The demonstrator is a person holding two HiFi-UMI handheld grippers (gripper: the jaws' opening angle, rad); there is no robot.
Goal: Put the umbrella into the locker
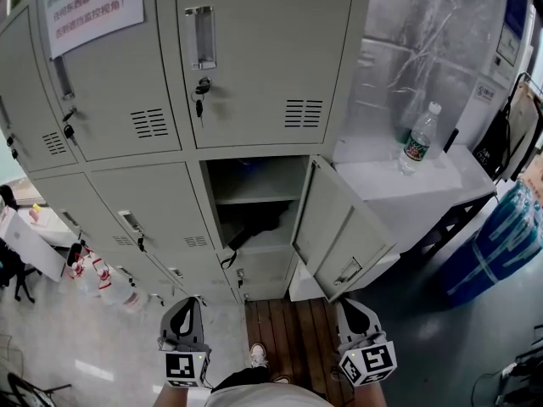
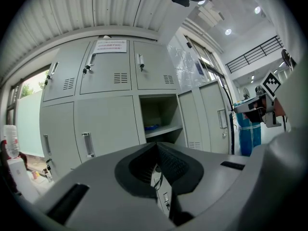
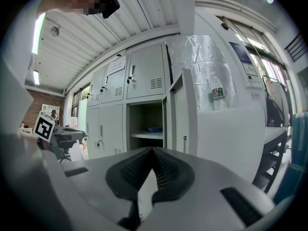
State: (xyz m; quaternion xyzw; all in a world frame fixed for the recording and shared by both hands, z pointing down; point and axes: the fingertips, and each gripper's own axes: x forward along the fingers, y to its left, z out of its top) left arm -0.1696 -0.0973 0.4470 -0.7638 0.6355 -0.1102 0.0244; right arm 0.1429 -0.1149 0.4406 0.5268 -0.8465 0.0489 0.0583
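Note:
The open locker (image 1: pixel 254 195) sits in the middle of the grey locker bank, its door (image 1: pixel 339 231) swung out to the right. A dark, folded thing that looks like the umbrella (image 1: pixel 253 221) lies below the locker's shelf, with a strap hanging over the front edge. My left gripper (image 1: pixel 182 314) and right gripper (image 1: pixel 352 314) are low in the head view, well short of the locker. Both are shut and empty. In the gripper views the left gripper (image 2: pixel 156 146) and right gripper (image 3: pixel 153 150) point at the open locker (image 2: pixel 161 113) (image 3: pixel 147 121); their bodies hide the lower compartment.
A small blue item (image 2: pixel 150 127) lies on the locker's shelf. A water bottle (image 1: pixel 420 138) stands on the white table (image 1: pixel 458 185) to the right, with a blue wrapped bin (image 1: pixel 501 244) beside it. More bottles (image 1: pixel 102 280) stand at the lower left. Keys (image 1: pixel 201 91) hang from the upper locker.

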